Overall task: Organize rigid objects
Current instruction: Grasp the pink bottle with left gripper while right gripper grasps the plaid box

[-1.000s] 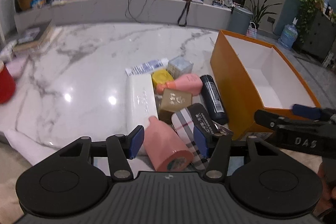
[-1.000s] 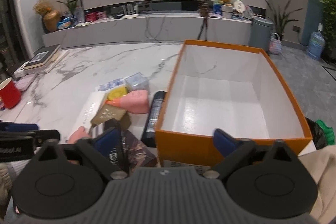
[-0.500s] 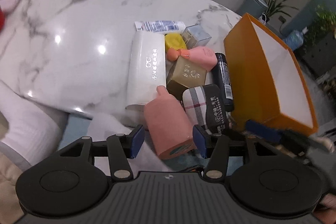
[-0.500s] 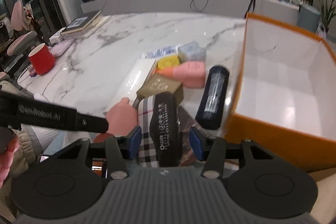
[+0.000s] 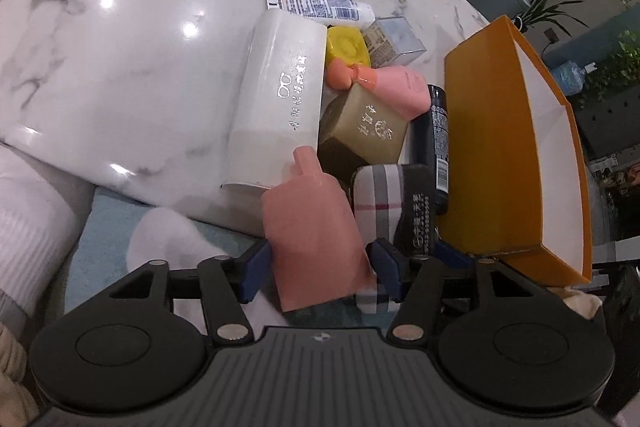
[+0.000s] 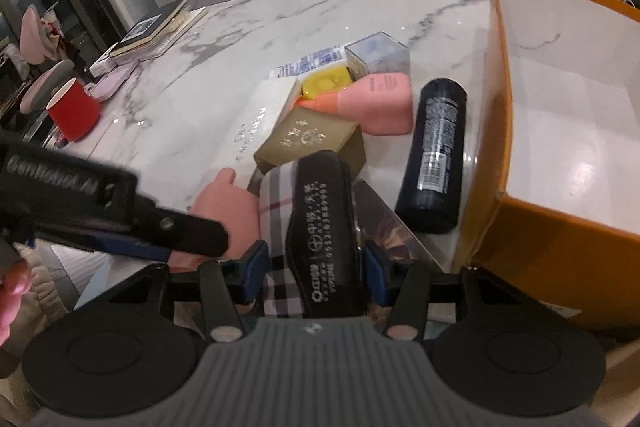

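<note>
The left gripper (image 5: 320,269) pinches the pink bottle (image 5: 316,231) at lower centre; the right gripper (image 6: 312,267) pinches the plaid case (image 6: 316,223), left of the orange box (image 6: 560,131).

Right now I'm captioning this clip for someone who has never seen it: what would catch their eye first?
First, the big orange box, open and white inside, at the table's right edge. Next, the clutter beside it: a black bottle, gold box and long white box. Closest in, the left tongs flank a pink bottle, and the right tongs flank a plaid-and-black case.
</note>
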`<state>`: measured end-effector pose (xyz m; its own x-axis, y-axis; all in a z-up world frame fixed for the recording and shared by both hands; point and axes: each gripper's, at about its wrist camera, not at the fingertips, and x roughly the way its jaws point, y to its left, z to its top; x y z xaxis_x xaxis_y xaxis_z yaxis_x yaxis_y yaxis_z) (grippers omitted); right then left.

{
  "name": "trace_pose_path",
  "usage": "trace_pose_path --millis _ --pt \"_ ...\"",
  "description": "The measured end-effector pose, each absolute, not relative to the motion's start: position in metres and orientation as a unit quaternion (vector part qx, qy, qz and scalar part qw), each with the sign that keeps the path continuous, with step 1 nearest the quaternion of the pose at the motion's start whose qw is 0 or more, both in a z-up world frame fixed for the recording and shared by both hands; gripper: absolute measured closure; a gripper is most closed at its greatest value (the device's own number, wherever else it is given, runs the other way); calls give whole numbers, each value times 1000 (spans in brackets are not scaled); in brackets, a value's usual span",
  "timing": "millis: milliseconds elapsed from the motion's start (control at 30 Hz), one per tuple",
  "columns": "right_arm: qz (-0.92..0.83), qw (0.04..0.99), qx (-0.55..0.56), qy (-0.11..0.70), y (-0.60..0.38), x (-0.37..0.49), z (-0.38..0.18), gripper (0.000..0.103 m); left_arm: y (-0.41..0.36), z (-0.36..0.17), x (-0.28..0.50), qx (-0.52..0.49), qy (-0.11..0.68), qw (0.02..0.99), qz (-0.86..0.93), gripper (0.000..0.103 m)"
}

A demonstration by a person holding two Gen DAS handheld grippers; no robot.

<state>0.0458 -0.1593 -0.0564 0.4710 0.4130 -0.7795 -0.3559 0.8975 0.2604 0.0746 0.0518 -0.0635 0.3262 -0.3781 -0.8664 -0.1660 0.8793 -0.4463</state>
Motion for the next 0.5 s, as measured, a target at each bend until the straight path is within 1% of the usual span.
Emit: trace_pose_path --millis 33,133,200,233,267,300,433,500 --pt "225 858 28 461 -159 45 -56 50 50 -66 77 -232 580 778 -66 33" --pt "230 860 26 454 -162 44 -55 58 46 -69 80 -214 583 781 -67 32" --pt "231 860 38 453 -167 44 -53 67 46 -70 81 -213 585 780 -67 30" --pt "233 860 43 452 -169 43 -51 68 47 -71 82 -214 586 779 -67 29" --pt "238 860 45 449 -169 42 -49 78 47 -71 83 -212 588 777 -68 28" --pt "250 859 47 443 -169 40 -45 81 46 -72 85 -207 591 777 -69 28" --pt "262 856 41 443 -163 38 -47 81 41 -76 90 -195 599 774 -64 26" --pt "262 850 63 453 -166 44 -52 79 39 -78 92 -186 602 774 -63 26"
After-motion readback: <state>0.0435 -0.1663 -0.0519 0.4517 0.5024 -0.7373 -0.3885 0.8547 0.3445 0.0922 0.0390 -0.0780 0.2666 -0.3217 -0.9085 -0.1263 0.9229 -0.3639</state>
